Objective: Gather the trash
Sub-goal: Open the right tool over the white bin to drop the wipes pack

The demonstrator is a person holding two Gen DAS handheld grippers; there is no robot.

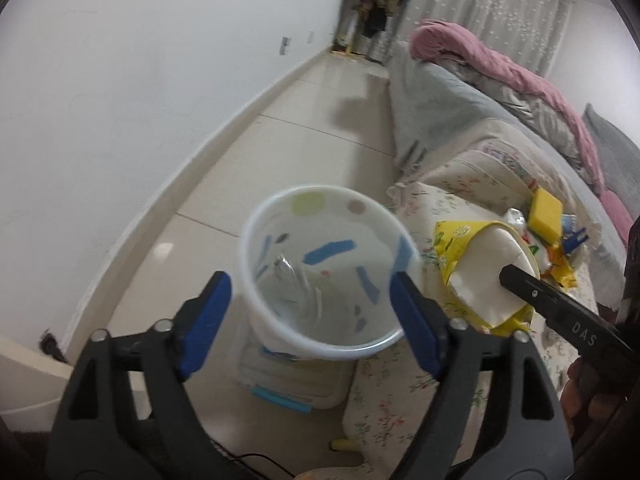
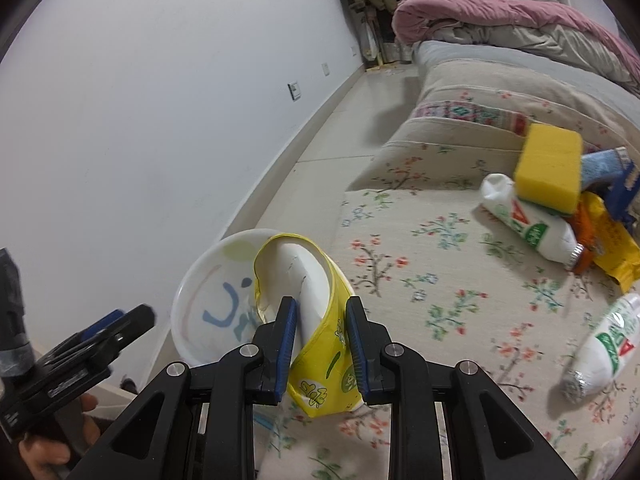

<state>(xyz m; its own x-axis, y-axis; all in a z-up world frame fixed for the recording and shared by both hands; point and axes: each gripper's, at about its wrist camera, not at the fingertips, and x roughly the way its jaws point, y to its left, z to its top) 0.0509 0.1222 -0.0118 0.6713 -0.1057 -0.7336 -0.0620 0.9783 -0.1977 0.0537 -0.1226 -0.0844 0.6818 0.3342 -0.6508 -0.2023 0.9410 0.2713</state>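
Observation:
A white waste bin (image 1: 280, 200) with coloured spots and dashes stands on the floor beside the bed, with a crumpled silvery piece (image 1: 288, 276) lying inside it. My left gripper (image 1: 310, 284) hovers over the bin's mouth, open, its blue pads wide apart and holding nothing. My right gripper (image 2: 320, 304) is shut on a crushed yellow paper cup (image 2: 336, 368) with a white inside, held at the bed's edge just right of the bin (image 2: 208, 280). In the left wrist view one of the right gripper's fingers (image 1: 532, 292) rests against the cup (image 1: 484, 272).
On the floral bed cover (image 2: 440, 280) lie a yellow sponge (image 2: 548, 164), two white bottles (image 2: 528, 224) (image 2: 600, 348), a yellow-orange wrapper (image 2: 612, 248) and a blue item (image 2: 624, 192). A clear box with blue latches (image 1: 288, 380) sits under the bin. A white wall runs along the left.

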